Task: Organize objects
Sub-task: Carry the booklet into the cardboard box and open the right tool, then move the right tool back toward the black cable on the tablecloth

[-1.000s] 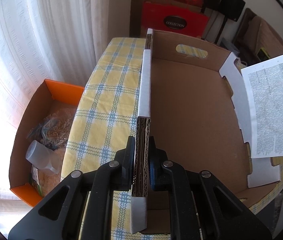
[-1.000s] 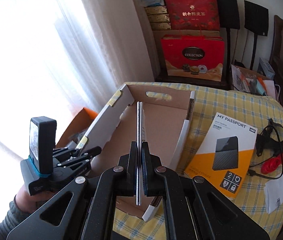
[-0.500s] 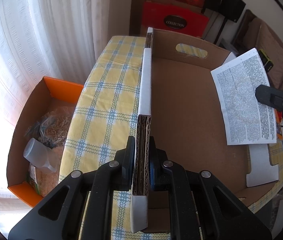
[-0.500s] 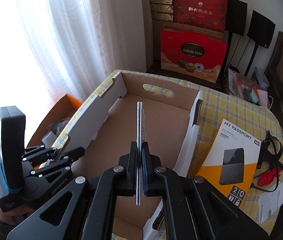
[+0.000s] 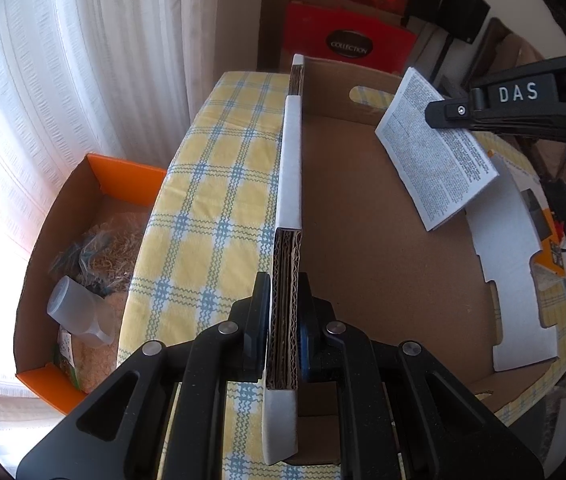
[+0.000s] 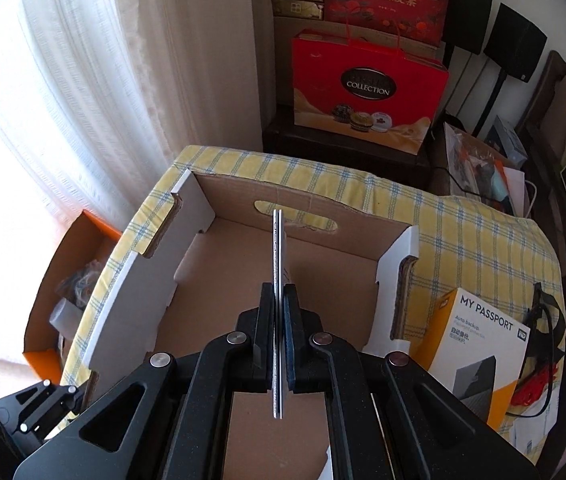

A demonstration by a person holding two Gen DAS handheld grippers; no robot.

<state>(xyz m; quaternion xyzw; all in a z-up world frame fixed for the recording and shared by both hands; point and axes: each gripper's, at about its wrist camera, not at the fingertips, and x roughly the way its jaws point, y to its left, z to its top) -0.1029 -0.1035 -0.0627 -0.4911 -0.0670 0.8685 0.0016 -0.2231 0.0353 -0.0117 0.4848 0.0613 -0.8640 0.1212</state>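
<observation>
The left hand-held gripper (image 5: 283, 328) is closed tight on the near side wall of the open cardboard box (image 5: 363, 240), the corrugated edge being pinched between its pads. This grip is judged to be a steadying one: the box is kept from sliding on the checked cloth of the bench (image 5: 211, 208) while something is lowered in.

The right hand-held gripper (image 6: 280, 320) is clamped on a thin printed booklet (image 6: 278, 264), which is held on edge over the bare box floor. An edge-on hold is probably chosen so that the booklet can be brought down between the walls without catching them.

The printed face of the booklet (image 5: 435, 148) and its tilt over the far half of the box are shown only in the left wrist view; from the right wrist it is reduced to a narrow strip. Only the right wrist view shows what is waiting outside: an orange hard-drive carton (image 6: 479, 352) lying just beside the right wall, and a red cable bundle (image 6: 535, 388) beyond it. An orange-rimmed box (image 5: 67, 264) on the floor beside the bench is seen more fully from the left.
</observation>
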